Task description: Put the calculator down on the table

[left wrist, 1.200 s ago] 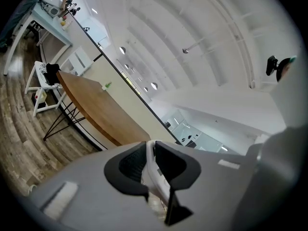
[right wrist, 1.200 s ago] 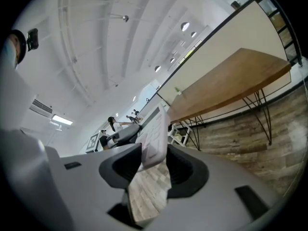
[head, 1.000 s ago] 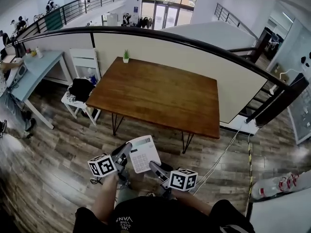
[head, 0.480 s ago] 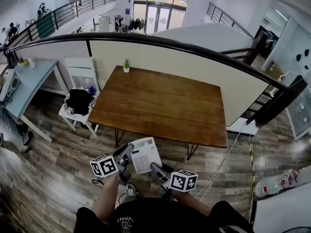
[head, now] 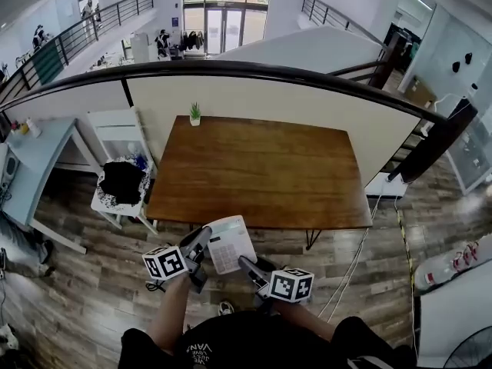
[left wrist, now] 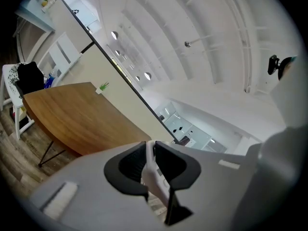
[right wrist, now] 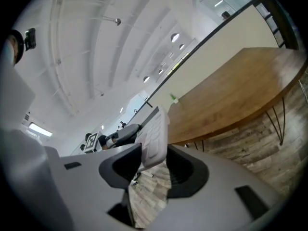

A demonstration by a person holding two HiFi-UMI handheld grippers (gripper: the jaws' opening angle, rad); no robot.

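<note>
The white calculator (head: 229, 244) hangs in the air at lower centre of the head view, held by both grippers over the plank floor (head: 77, 275) and not on the table (head: 261, 167). Its upper edge comes just up to the table's near edge in the picture. The left gripper (head: 204, 237) comes in from the lower left and has the calculator's left side. In the left gripper view the jaws stand narrow, clamped on a thin white edge of the calculator (left wrist: 155, 174) that runs down between the dark pads. The right gripper (head: 243, 262) meets the calculator's lower edge from the lower right. In the right gripper view its jaws stand wide, and a corner of the keyed body (right wrist: 155, 137) fills the gap from one pad to the other, so it too has a hold. The brown wooden table fills the middle of the head view, bare except for a small potted plant (head: 195, 114) at its upper left corner, close to the cream partition under a black handrail (head: 254, 69). To the left of the table stands a white chair (head: 108, 204) with a black bundle (head: 123, 181) on it. The person's forearm (head: 169, 314) rises from the bottom edge toward the left gripper's marker cube (head: 163, 262).
</note>
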